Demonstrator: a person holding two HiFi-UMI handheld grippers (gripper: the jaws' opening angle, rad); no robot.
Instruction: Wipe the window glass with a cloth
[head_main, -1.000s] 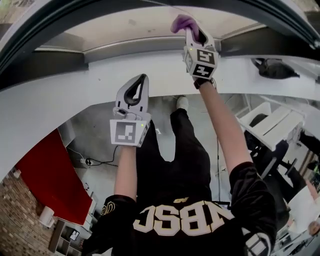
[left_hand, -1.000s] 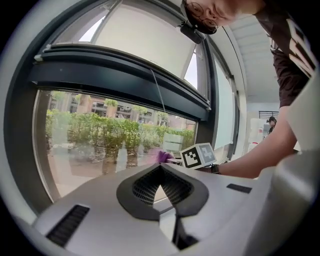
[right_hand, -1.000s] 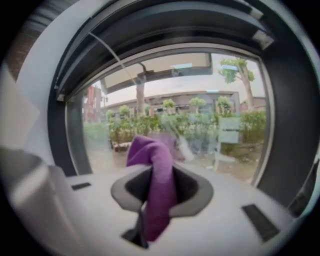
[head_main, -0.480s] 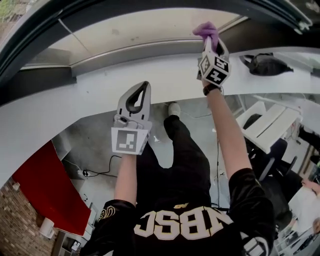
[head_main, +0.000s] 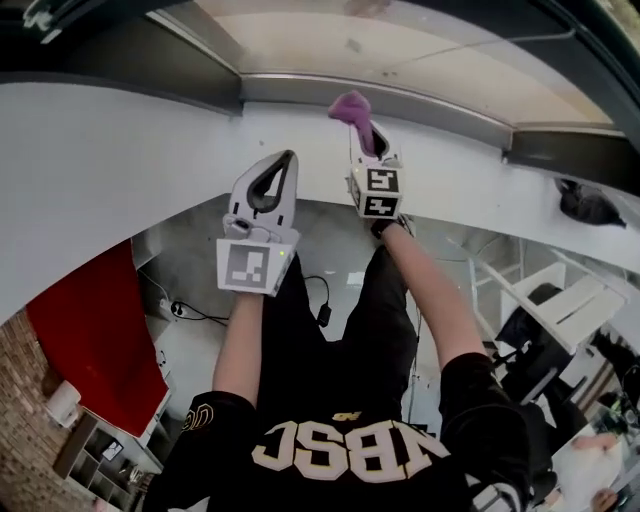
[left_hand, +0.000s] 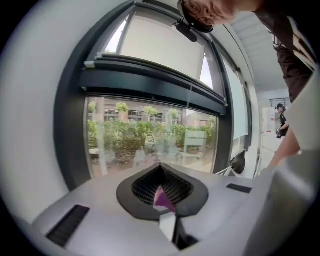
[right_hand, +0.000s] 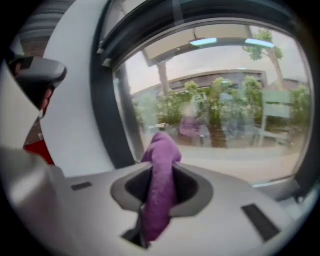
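The left tool (head_main: 283, 165) hangs back, its jaws closed on nothing. The right tool (head_main: 368, 150), nearer the pane, clamps a purple cloth (head_main: 352, 106). The cloth's bunched end stands past the tool's tips, pointing at the window glass (right_hand: 225, 100) straight ahead; whether they touch cannot be told.

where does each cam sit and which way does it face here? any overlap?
Head view: on the person's head, looking down on both forearms, left gripper, right gripper, torso.
Left gripper view: on that gripper, facing the window glass over shut jaws; a sleeve at upper right.
Right gripper view: on that gripper, facing the glass; jaws clamp the purple cloth.
Shared: both gripper views see the glass.
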